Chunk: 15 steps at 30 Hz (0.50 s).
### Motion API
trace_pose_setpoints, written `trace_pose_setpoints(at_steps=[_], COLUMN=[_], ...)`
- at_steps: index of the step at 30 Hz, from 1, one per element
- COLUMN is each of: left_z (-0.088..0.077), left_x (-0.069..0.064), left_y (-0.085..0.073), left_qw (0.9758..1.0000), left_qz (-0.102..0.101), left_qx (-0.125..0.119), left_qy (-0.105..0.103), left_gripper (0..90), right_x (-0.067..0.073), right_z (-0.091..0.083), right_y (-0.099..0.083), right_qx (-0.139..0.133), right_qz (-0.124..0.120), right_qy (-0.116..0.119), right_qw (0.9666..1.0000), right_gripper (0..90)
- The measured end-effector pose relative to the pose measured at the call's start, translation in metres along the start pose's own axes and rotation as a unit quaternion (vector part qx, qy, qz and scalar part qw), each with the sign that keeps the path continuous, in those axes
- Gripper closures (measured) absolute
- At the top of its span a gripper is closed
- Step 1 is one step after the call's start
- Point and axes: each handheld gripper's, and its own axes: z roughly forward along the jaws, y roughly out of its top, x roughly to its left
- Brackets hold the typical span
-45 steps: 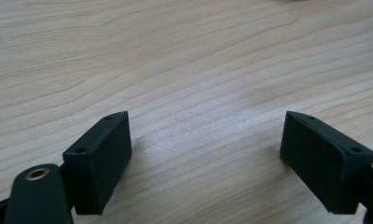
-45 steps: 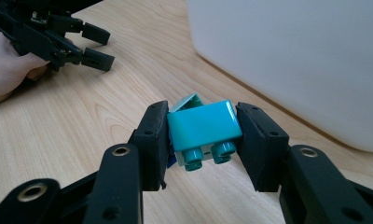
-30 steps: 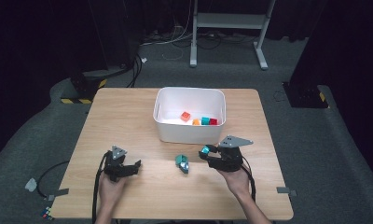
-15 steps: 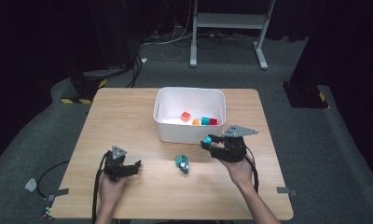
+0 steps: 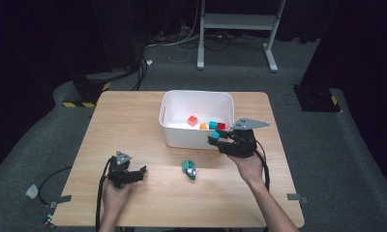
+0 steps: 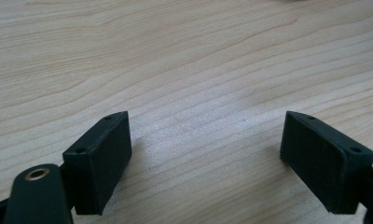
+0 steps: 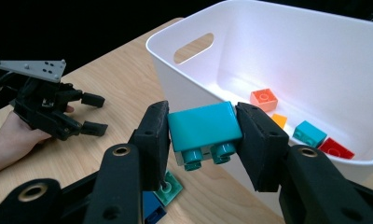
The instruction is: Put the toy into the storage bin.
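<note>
L gripper (image 5: 139, 171) rests low on table (image 5: 133, 121), jaws wide apart, nothing btwn. R gripper (image 7: 204, 140) clamps teal brick (image 7: 204, 125) at the near wall of white bin (image 7: 184, 84). Lift clear of rim w/ margin, centre over bin, then release; plenty of open room inside beside bricks (image 7: 287, 121).

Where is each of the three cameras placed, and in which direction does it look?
High view: above the person's side, looking forward and down on the table; both forearms, left gripper and right gripper show.
Left gripper view: rides the left gripper, looking down at bare wood between open jaws.
Right gripper view: rides the right gripper, looking past its teal brick into the white bin; the other hand shows.
Shared: high and right gripper views both show bin and brick.
</note>
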Motion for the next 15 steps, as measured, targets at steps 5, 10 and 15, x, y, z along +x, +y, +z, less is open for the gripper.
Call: trace_pose_setpoints(at_steps=[5,10,15], left_z=[0.0,0.0,0.0], left_x=[0.0,0.0,0.0], left_y=[0.0,0.0,0.0], left_qw=[1.0,1.0,1.0], left_qz=[0.0,0.0,0.0], left_qx=[0.0,0.0,0.0], left_qy=[0.0,0.0,0.0], left_gripper=[16.6,16.6,16.6], right_x=[-0.003,-0.009,-0.012], right_z=[-0.002,0.0,0.002], right_y=[0.009,0.019,0.027], right_qx=[-0.005,-0.008,-0.008], right_qz=[0.003,0.005,0.008], right_qy=[0.001,-0.002,-0.007], right_qw=[1.0,1.0,0.9999], right_gripper=[55.7,55.7,55.7])
